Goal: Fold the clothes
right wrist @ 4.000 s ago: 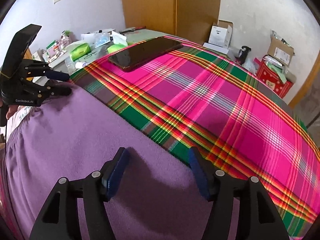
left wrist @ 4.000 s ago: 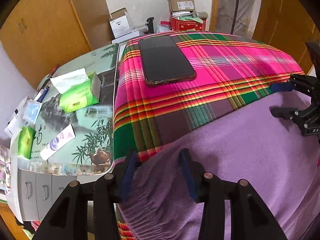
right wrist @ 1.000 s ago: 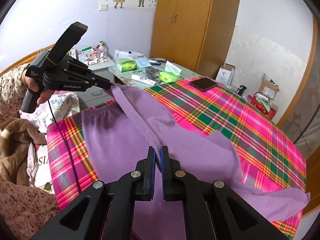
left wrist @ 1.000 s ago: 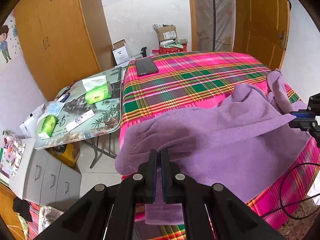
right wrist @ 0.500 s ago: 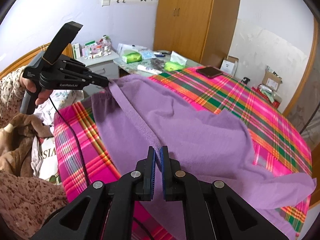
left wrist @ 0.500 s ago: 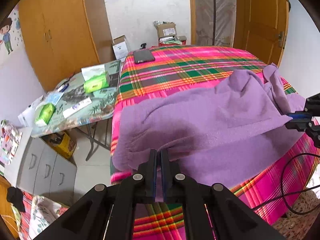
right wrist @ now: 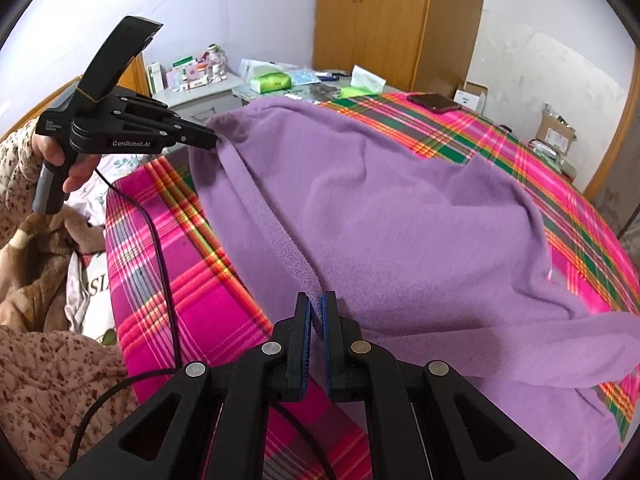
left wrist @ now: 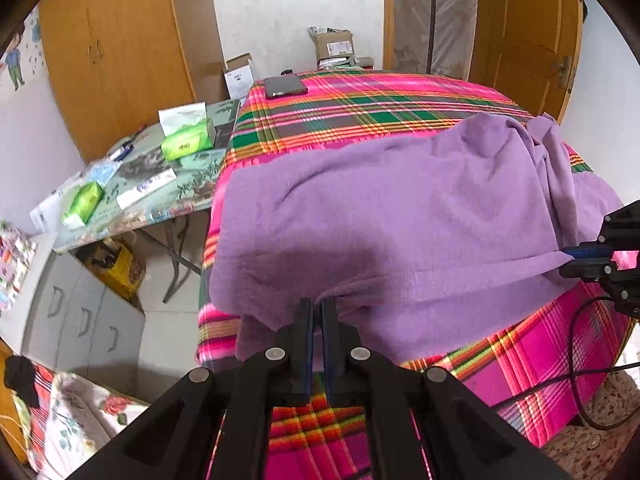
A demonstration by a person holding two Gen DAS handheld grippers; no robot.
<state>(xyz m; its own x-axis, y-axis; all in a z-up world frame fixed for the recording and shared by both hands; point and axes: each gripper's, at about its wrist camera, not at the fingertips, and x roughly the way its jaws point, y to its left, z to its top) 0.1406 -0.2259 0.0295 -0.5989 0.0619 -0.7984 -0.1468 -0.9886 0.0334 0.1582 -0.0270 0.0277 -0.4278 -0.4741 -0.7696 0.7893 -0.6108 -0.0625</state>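
1. So far, one fold looks underway rather than finished: the purple garment (right wrist: pixel 400 216) is doubled over on the plaid bed (right wrist: pixel 168 264), its upper layer drawn toward the near edge.
2. At one end the left gripper (left wrist: pixel 315 312) is clenched on the garment's edge, with cloth pinched between its closed blue pads; from the right wrist view the same gripper (right wrist: pixel 208 138) is seen nipping a corner, carried by a hand (right wrist: pixel 64 160) in a floral sleeve.
3. Further along that edge the right gripper (right wrist: pixel 316 312) is likewise clamped on it, a thin strip of purple fabric showing between its pads.
4. Between the two grips the edge runs as a fairly straight band, lifted a little off the bed, so I judge the layer is not yet laid down.
5. Beyond it the garment is bunched and rumpled on the far right side in the left wrist view; one part trails toward the bed's edge, low on the right in the right wrist view. That side looks unsmoothed.
6. Left to do, as I read it: set this edge down, release, flatten the wrinkles, then make at least one more fold to get a compact bundle.
7. Elsewhere, a phone (left wrist: pixel 285 86) lies at the far corner of the bed, well apart from the garment, and a side table (left wrist: pixel 132 216) with tissue packs stands beside the bed.
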